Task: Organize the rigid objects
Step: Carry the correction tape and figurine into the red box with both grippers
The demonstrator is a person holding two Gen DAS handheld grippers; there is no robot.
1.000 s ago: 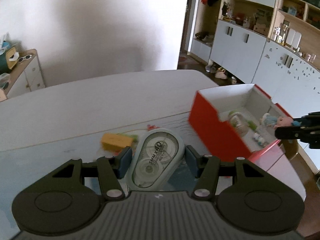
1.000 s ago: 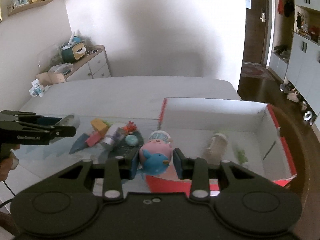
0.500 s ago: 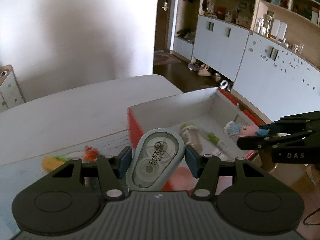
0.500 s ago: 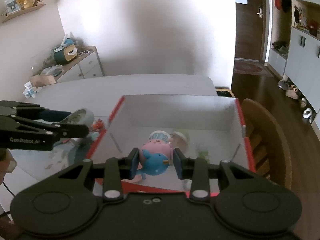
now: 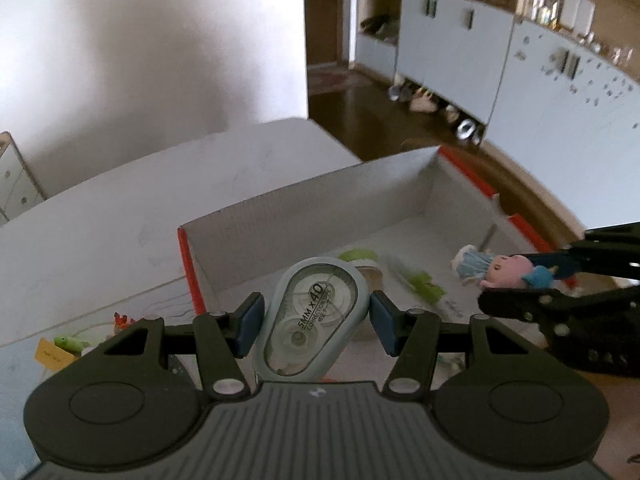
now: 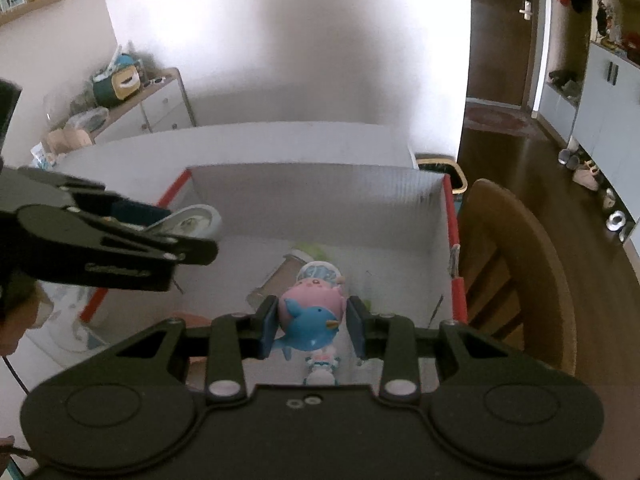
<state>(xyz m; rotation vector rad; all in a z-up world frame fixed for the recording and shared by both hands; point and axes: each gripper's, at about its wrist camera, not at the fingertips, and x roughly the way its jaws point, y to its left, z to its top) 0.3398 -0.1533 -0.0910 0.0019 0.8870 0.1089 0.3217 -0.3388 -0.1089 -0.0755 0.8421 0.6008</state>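
Two handheld grippers angled downward, side by side.
Left gripper [image 5: 316, 322] clamped on a correction tape [image 5: 314, 316]; right gripper [image 6: 312, 326] clamped on a toy figure [image 6: 312, 320].

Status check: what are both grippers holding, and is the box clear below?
Left gripper shut on correction tape. Right gripper shut on doll. Both over box; bottle below.

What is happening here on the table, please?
A person is tidying small things into a red and white box, with a hand-held gripper in each hand. The left gripper holds a correction tape dispenser in its jaws, at the box's near-left corner. The right gripper holds a small pink and blue doll over the box. Neither thing is released yet. A few items already lie inside.
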